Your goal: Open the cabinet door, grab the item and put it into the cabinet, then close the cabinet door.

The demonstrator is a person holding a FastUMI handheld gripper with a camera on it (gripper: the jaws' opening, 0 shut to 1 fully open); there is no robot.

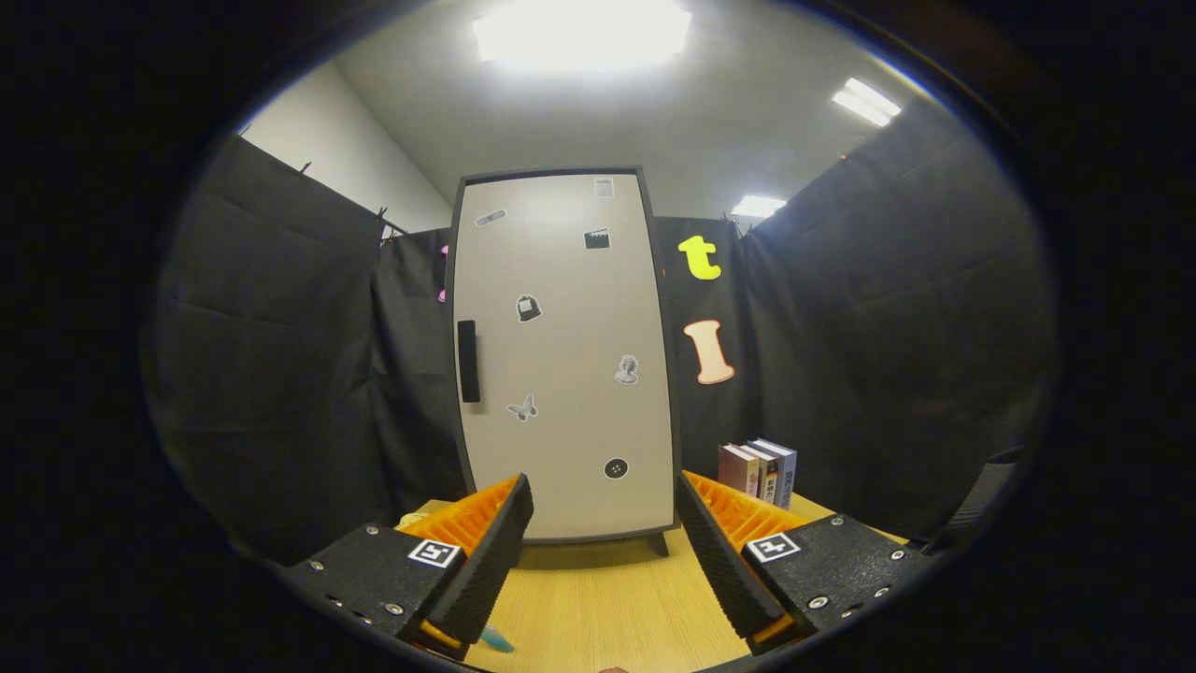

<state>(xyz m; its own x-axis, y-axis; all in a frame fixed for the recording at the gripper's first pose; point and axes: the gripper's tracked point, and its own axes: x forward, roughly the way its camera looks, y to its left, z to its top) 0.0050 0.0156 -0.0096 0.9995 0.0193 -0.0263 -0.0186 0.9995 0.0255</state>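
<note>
The tool point(605, 509) hovers over the table point(607, 608), its fingers spread wide and holding nothing. The cabinet point(563, 355) stands upright beyond them, door closed, handle point(467, 361) on its left side. Books point(759, 472) stand near the table's far right edge, beside the cabinet.

tool point(605, 523) | fingers point(486, 561) spread wide | holding nothing

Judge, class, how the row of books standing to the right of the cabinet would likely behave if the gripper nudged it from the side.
The books stand upright on the table with no visible bookend, so they would probably tip like dominoes rather than slide. They look rigid, so likely stiff to grip. The gripper is open, with the cabinet door shut beyond its fingers.
</note>
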